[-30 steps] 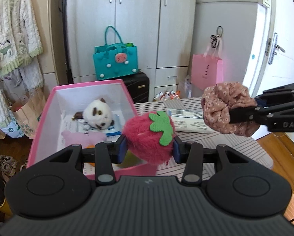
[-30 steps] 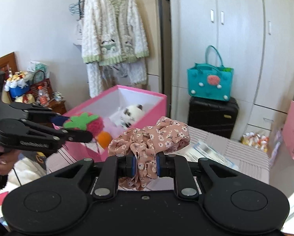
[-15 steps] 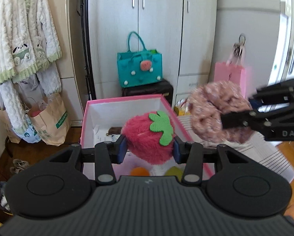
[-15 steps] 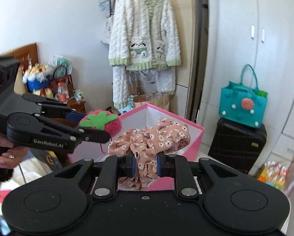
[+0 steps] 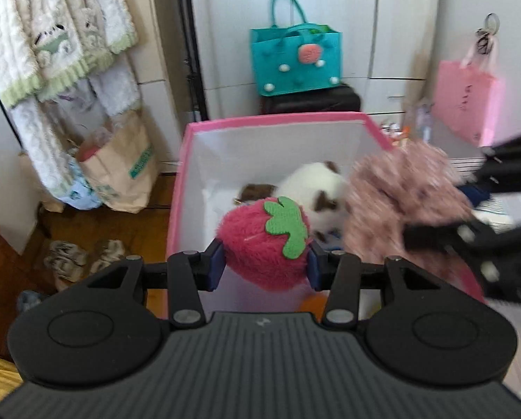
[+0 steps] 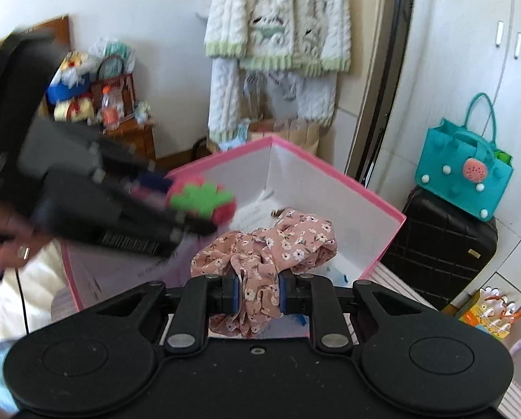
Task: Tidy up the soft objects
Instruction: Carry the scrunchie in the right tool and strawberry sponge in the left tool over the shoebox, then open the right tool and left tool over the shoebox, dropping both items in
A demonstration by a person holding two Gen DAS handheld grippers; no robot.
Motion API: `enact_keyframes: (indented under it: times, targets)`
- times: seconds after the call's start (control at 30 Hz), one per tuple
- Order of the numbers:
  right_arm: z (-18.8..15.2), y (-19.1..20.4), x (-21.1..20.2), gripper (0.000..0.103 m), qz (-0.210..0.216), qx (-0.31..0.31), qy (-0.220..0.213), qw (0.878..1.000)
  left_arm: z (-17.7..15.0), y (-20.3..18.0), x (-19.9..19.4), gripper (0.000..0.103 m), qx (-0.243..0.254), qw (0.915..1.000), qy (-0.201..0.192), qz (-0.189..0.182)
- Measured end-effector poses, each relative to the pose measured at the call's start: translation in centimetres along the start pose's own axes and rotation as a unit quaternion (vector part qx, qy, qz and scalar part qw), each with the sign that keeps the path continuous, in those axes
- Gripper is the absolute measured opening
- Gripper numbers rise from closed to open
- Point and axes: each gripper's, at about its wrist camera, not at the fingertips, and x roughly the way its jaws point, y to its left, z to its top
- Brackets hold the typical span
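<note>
Home bedroom: wardrobe (image 5: 330, 17), hanging cardigan (image 6: 277, 17)

I hold a fuzzy red plush strawberry (image 5: 265, 244) with a green felt leaf above the pink-rimmed white fabric box (image 5: 225, 153). Beside it, over the same box, my crumpled pink floral fabric scrunchie (image 6: 263, 255) hangs. A white-and-brown plush toy (image 5: 316, 185) lies inside.
</note>
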Motion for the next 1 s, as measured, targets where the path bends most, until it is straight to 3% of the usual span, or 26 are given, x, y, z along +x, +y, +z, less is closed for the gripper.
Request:
enact_keyframes:
  times: [0.1, 0.2, 0.27, 0.4, 0.47, 0.57, 0.67, 0.9, 1.0]
  targets:
    - [-0.4, 0.3, 0.3, 0.025, -0.014, -0.019, 0.022, 0.999, 0.6, 0.2, 0.6, 0.05, 0.016, 0.9995, 0.0, 0.026]
    - [-0.7, 0.5, 0.2, 0.025, -0.033, -0.037, 0.023, 0.999, 0.4, 0.0, 0.8, 0.05, 0.045, 0.9989, 0.003, 0.015]
    - [-0.6, 0.2, 0.4, 0.025, -0.021, -0.034, 0.027, 0.999, 0.0, -0.2, 0.5, 0.051, 0.049, 0.9985, -0.002, 0.023]
    - [-0.4, 0.3, 1.6, 0.034, -0.024, -0.043, 0.044, 0.998, 0.0, -0.3, 0.2, 0.07, 0.055, 0.9969, -0.02, 0.053]
    - [-0.4, 0.3, 1.9, 0.042, -0.03, -0.043, 0.048, 0.997, 0.2, -0.2, 0.0, 0.071, 0.051, 0.9972, -0.02, 0.05]
    - [-0.1, 0.2, 1.1, 0.054, -0.029, -0.03, 0.026, 0.999, 0.4, -0.3, -0.8, 0.076, 0.051, 0.9967, -0.031, 0.054]
    - [0.0, -0.3, -1.3, 0.055, -0.013, 0.005, -0.013, 1.0, 0.5, -0.3, -2.1, 0.076, 0.043, 0.9965, -0.048, 0.054]
    - [-1.7, -2.7, -8.2, 0.057, 0.019, 0.104, -0.066, 0.992, -0.3, -1.1, -6.2, 0.077, 0.017, 0.9977, -0.066, 0.005]
    - [-3.1, -3.0, -10.9, 0.057, 0.013, 0.115, -0.076, 0.99, -0.8, -2.1, -7.8, 0.077, 0.027, 0.997, -0.05, -0.052]
